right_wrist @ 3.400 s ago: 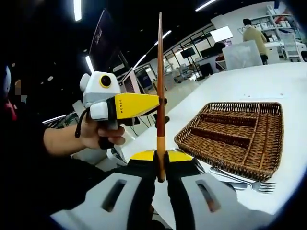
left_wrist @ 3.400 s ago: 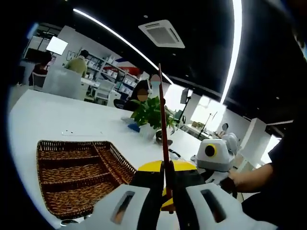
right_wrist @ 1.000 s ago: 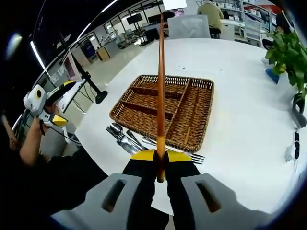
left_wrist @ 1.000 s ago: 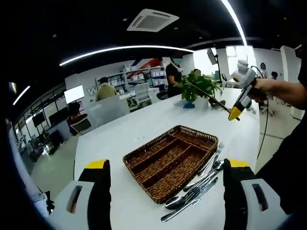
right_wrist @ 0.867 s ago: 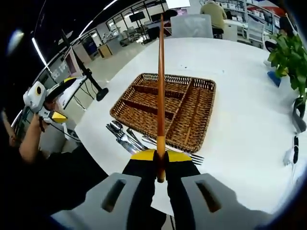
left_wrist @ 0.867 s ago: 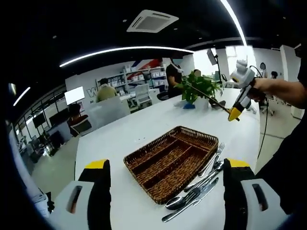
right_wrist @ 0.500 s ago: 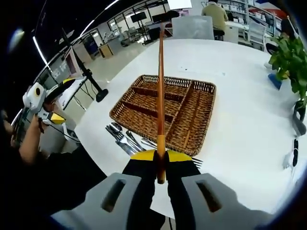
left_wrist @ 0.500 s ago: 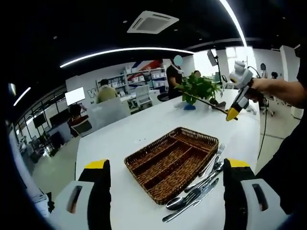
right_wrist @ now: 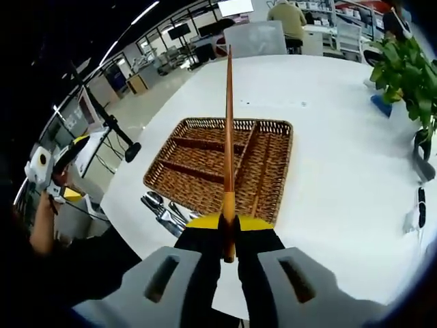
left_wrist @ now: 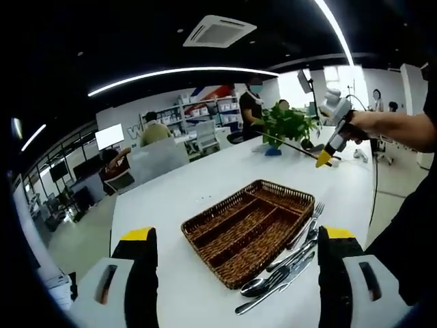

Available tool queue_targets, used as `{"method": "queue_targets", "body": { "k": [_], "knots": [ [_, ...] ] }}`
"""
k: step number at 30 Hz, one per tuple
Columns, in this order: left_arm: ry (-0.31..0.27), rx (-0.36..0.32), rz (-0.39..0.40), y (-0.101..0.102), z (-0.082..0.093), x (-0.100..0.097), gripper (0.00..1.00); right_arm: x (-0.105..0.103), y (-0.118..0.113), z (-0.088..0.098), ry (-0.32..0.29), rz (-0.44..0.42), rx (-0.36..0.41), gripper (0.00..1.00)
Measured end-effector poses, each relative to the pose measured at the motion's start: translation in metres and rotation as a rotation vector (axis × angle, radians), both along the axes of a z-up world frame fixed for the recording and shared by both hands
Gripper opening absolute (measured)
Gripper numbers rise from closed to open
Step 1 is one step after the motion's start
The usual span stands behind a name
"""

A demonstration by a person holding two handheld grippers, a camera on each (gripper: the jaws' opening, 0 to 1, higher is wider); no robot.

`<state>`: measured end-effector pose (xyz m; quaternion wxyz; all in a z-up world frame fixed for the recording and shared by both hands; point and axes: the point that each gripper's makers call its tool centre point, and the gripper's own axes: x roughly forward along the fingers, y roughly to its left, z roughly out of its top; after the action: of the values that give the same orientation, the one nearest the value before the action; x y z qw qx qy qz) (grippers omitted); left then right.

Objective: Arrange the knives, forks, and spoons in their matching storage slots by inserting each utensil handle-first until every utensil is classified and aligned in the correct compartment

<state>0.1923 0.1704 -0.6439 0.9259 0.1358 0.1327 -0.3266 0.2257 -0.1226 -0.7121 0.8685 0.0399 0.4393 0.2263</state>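
Right gripper view: right gripper (right_wrist: 229, 236) pinches a wooden stick (right_wrist: 228, 137); left gripper (left_wrist: 232, 273) spread; basket (right_wrist: 273, 164) bare, utensils (right_wrist: 160, 208) waiting at 7 o'clock.

Your wicker tray (right_wrist: 276, 160) sits on the table, compartments bare. Spoons and forks (left_wrist: 287, 263) lie piled just beside its near edge. A slim brown-handled utensil (right_wrist: 228, 137) stands upright above it.
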Motion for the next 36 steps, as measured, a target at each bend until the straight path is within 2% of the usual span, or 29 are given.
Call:
{"method": "queue_targets", "body": {
  "k": [9, 20, 27, 36],
  "knots": [
    [0.005, -0.002, 0.010, 0.006, -0.003, 0.000, 0.99, 0.011, 0.000, -0.008, 0.021, -0.015, -0.022, 0.05],
    [0.028, -0.008, -0.005, 0.007, -0.004, 0.002, 0.99, 0.027, -0.001, 0.000, 0.018, -0.031, -0.020, 0.05],
    [0.085, 0.000, 0.008, 0.011, -0.014, 0.001, 0.99, 0.031, -0.002, -0.005, 0.035, -0.041, -0.022, 0.05],
    [0.076, 0.001, 0.012, 0.013, -0.012, 0.001, 0.99, 0.033, -0.004, -0.018, 0.053, -0.059, -0.022, 0.05]
  ]
}}
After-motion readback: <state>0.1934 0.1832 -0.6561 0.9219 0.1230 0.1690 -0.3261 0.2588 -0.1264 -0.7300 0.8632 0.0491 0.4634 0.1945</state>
